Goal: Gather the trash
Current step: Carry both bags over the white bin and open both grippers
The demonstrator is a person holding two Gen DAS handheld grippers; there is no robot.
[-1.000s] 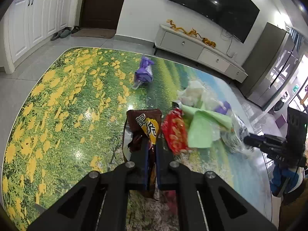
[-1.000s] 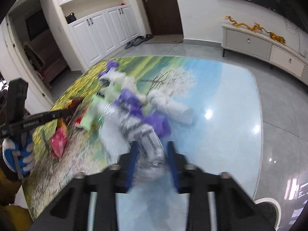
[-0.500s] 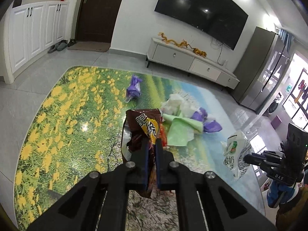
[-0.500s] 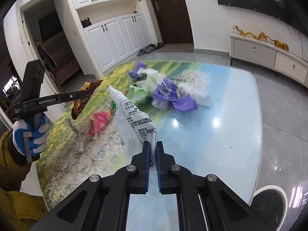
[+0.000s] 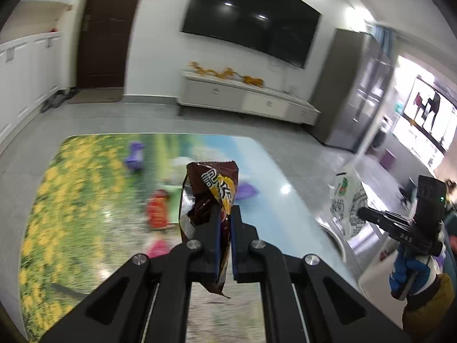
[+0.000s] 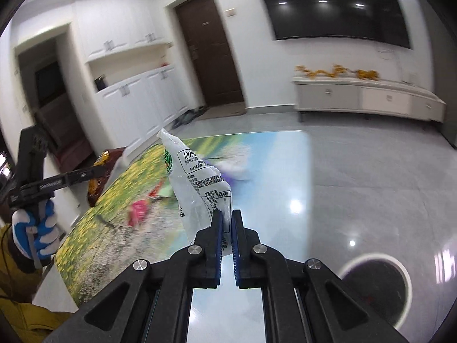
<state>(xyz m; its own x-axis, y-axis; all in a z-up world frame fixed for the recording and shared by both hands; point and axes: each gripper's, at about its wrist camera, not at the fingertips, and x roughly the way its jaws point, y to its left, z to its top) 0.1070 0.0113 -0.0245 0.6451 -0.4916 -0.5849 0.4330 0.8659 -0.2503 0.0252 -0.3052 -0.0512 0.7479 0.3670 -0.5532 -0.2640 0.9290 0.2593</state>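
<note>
Left wrist view: left claw (image 5: 225, 214) pinches a brown snack bag (image 5: 210, 197); right claw (image 6: 226, 220) at 3 o'clock pinches a clear bag (image 6: 197, 183).

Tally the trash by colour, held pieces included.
Brown: 1, the snack wrapper in the left gripper jaws.
Clear-white: 1, the milk pouch in the right gripper jaws.
Purple: 2, the far purple wrapper and the near purple wrapper on the table.
Red: 1, the red wrapper.
Total: 5; the pale, green and pink patches are too blurred to count.
</note>
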